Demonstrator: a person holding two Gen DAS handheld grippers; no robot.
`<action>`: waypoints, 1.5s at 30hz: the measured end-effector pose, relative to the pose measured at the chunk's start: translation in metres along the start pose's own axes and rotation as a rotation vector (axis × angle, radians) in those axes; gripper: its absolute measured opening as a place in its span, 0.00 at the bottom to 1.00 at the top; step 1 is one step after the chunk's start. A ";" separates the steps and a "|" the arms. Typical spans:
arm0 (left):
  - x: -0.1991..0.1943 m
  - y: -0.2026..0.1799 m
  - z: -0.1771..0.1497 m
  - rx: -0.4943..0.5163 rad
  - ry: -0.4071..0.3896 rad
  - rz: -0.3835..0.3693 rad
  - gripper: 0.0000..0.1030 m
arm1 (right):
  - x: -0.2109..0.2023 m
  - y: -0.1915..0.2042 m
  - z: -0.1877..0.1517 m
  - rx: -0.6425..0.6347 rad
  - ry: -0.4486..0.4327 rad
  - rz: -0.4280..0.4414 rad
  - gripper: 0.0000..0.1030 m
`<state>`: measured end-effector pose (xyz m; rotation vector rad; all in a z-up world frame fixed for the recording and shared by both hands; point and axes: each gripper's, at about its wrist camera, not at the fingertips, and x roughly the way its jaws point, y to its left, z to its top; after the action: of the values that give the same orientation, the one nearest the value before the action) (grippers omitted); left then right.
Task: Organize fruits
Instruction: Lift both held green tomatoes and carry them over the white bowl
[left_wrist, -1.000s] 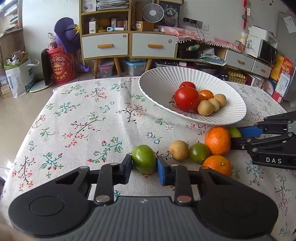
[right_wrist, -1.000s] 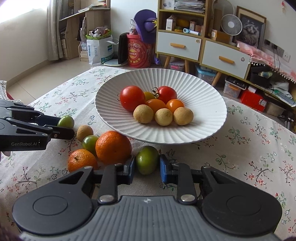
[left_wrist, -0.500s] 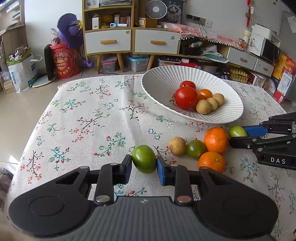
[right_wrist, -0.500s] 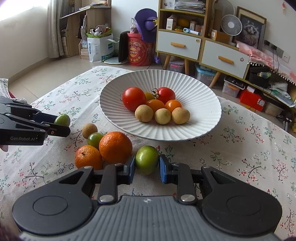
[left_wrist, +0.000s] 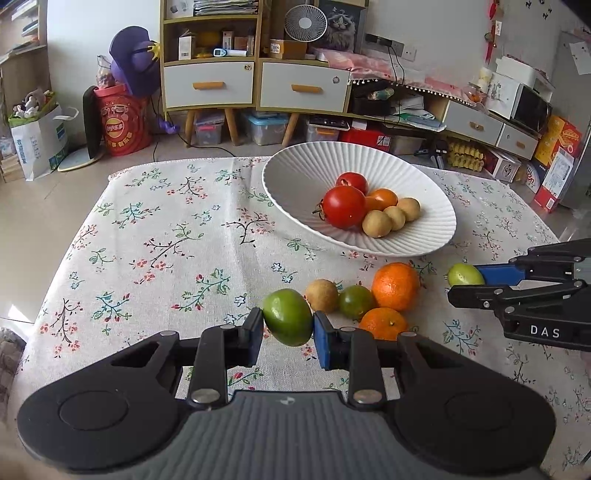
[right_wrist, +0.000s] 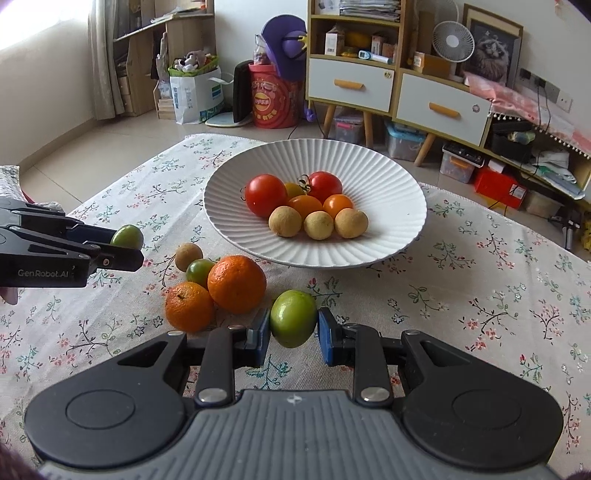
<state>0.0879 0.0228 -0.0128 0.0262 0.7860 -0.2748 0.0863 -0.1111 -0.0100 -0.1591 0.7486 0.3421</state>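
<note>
My left gripper (left_wrist: 288, 332) is shut on a green fruit (left_wrist: 288, 322) and holds it above the cloth; it shows at the left of the right wrist view (right_wrist: 127, 236). My right gripper (right_wrist: 293, 332) is shut on another green fruit (right_wrist: 293, 318), seen at the right of the left wrist view (left_wrist: 464, 274). Both are lifted. A white ribbed bowl (left_wrist: 295, 173) (right_wrist: 391, 177) holds red tomatoes (right_wrist: 265, 195), small orange fruits and tan round fruits. On the cloth lie two oranges (right_wrist: 236, 284), a small green fruit (right_wrist: 198, 270) and a tan fruit (right_wrist: 188, 256).
The table has a floral cloth (left_wrist: 155, 236). Beyond its far edge are a cabinet with drawers (left_wrist: 255, 85), a red tub (left_wrist: 122, 123), a paper bag (left_wrist: 38, 142) and floor clutter.
Both grippers have risen and drawn back from the table with their green fruits held. The fruits left on the cloth have not moved.
</note>
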 end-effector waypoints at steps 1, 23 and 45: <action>-0.001 -0.001 0.001 -0.004 -0.003 -0.002 0.20 | -0.001 0.000 0.000 0.003 -0.001 0.002 0.24; 0.008 -0.033 0.035 -0.017 -0.074 -0.022 0.20 | -0.006 -0.024 0.027 0.083 -0.102 -0.044 0.24; 0.061 -0.030 0.080 -0.102 -0.094 0.022 0.20 | 0.039 -0.056 0.052 0.122 -0.107 -0.128 0.24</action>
<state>0.1771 -0.0301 0.0036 -0.0740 0.7049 -0.2131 0.1662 -0.1400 0.0024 -0.0724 0.6479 0.1813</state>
